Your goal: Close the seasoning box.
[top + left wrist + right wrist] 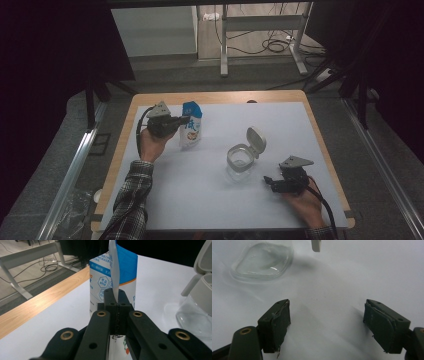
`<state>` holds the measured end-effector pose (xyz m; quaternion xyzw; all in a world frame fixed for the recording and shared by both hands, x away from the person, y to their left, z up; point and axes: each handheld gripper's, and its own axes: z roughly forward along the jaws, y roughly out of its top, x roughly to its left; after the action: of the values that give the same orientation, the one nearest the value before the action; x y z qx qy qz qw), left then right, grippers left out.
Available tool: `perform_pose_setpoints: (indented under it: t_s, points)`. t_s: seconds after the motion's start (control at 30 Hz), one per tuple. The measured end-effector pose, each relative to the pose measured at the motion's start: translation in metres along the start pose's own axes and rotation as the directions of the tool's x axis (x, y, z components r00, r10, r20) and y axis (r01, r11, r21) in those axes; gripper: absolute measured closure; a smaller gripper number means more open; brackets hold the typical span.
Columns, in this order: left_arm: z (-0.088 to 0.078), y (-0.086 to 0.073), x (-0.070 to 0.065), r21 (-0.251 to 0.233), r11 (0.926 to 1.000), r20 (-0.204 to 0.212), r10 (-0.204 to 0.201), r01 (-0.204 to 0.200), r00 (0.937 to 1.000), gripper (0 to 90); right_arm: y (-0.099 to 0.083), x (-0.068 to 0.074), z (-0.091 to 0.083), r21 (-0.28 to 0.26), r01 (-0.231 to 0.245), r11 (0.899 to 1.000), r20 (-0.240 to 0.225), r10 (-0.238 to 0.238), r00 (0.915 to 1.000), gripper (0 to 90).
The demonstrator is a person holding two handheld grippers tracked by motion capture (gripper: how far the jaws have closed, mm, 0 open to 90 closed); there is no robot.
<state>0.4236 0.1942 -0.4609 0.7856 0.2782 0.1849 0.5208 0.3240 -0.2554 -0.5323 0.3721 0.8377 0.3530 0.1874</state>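
Observation:
A blue-and-white printed pouch (191, 125) stands upright on the white mat at the back left. My left gripper (183, 120) is shut on its side seam; the left gripper view has the two black jaws pressed together on the pouch's (112, 272) thin edge. A clear jar (240, 159) with its white flip lid open stands mid-table, right of the pouch, and its wall (197, 310) fills the right of the left gripper view. My right gripper (270, 182) rests low at the front right, open, its fingers (275, 323) spread over bare mat. The jar's clear base (262, 261) lies ahead of it.
The white mat (210, 200) covers a wooden table (125, 135) whose edge shows at the left and back. Beyond the table stand a desk frame (225, 45) and floor cables (275, 45). Dark curtains flank both sides.

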Motion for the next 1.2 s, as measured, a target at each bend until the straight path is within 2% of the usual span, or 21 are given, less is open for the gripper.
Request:
perform_pose_setpoints:
  t_s: [0.2, 0.4, 0.7, 1.03, 1.2]
  points:
    - [-0.005, 0.004, -0.006, 0.016, 0.9997, -0.001, 0.017, -0.017, 0.9998, 90.0, 0.000, 0.000, 0.000, 0.000, 0.000, 1.000, 0.000, 0.000, 1.0000, 21.7]
    - [-0.009, 0.004, -0.015, 0.008, 0.9999, 0.015, 0.006, -0.006, 0.9999, 90.0, 0.000, 0.000, 0.000, 0.001, 0.000, 1.000, 0.000, 0.000, 1.0000, 21.7]
    - [-0.016, 0.005, -0.030, 0.028, 0.9996, 0.035, 0.006, -0.007, 0.9994, 90.0, 0.000, 0.000, 0.000, 0.002, -0.002, 1.000, 0.000, 0.002, 1.0000, 21.7]
    - [-0.026, 0.013, -0.051, 0.037, 0.9991, 0.058, 0.018, -0.020, 0.9982, 90.0, 0.001, 0.000, 0.000, 0.005, -0.001, 1.000, -0.001, 0.001, 1.0000, 21.7]
    - [-0.029, 0.016, -0.062, 0.057, 0.9978, 0.074, 0.029, -0.033, 0.9968, 90.0, 0.001, 0.000, 0.000, 0.005, -0.001, 1.000, 0.001, 0.001, 1.0000, 21.6]
